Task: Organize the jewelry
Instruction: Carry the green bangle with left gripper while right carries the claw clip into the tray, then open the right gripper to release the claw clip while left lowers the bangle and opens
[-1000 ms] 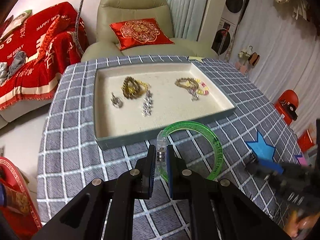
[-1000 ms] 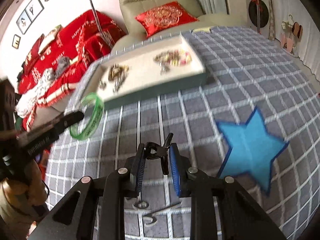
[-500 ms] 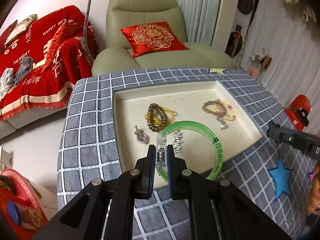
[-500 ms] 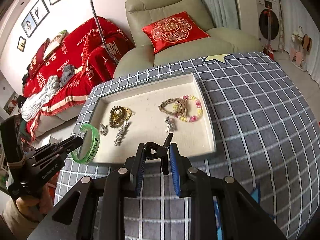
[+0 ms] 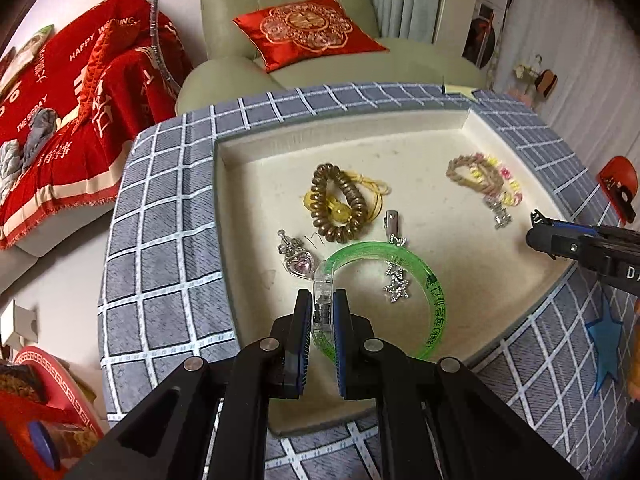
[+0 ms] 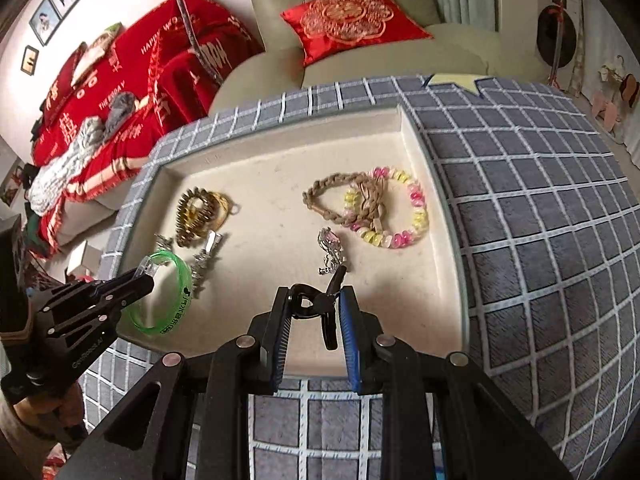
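My left gripper (image 5: 322, 312) is shut on a clear green bangle (image 5: 434, 296) and holds it above the near left part of the cream tray (image 5: 256, 148). It also shows in the right wrist view (image 6: 140, 284) with the bangle (image 6: 184, 280). My right gripper (image 6: 314, 320) is shut on a black hair clip (image 6: 320, 304) over the tray's near edge (image 6: 452, 240). In the tray lie a brown coil bracelet (image 5: 340, 208), a heart pendant (image 5: 298, 258), a star clip (image 5: 396, 276), a braided bracelet (image 6: 352, 196) and a pink-yellow bead bracelet (image 6: 416, 216).
The tray sits on a table with a grey checked cloth (image 5: 160, 216) bearing blue star patches (image 5: 606, 344). A beige armchair with a red cushion (image 5: 308, 32) stands behind. A red blanket (image 5: 60, 92) covers a sofa at left.
Both grippers have moved forward from above the cloth to above the tray, each still holding its item. The tray now looms closer in both views.
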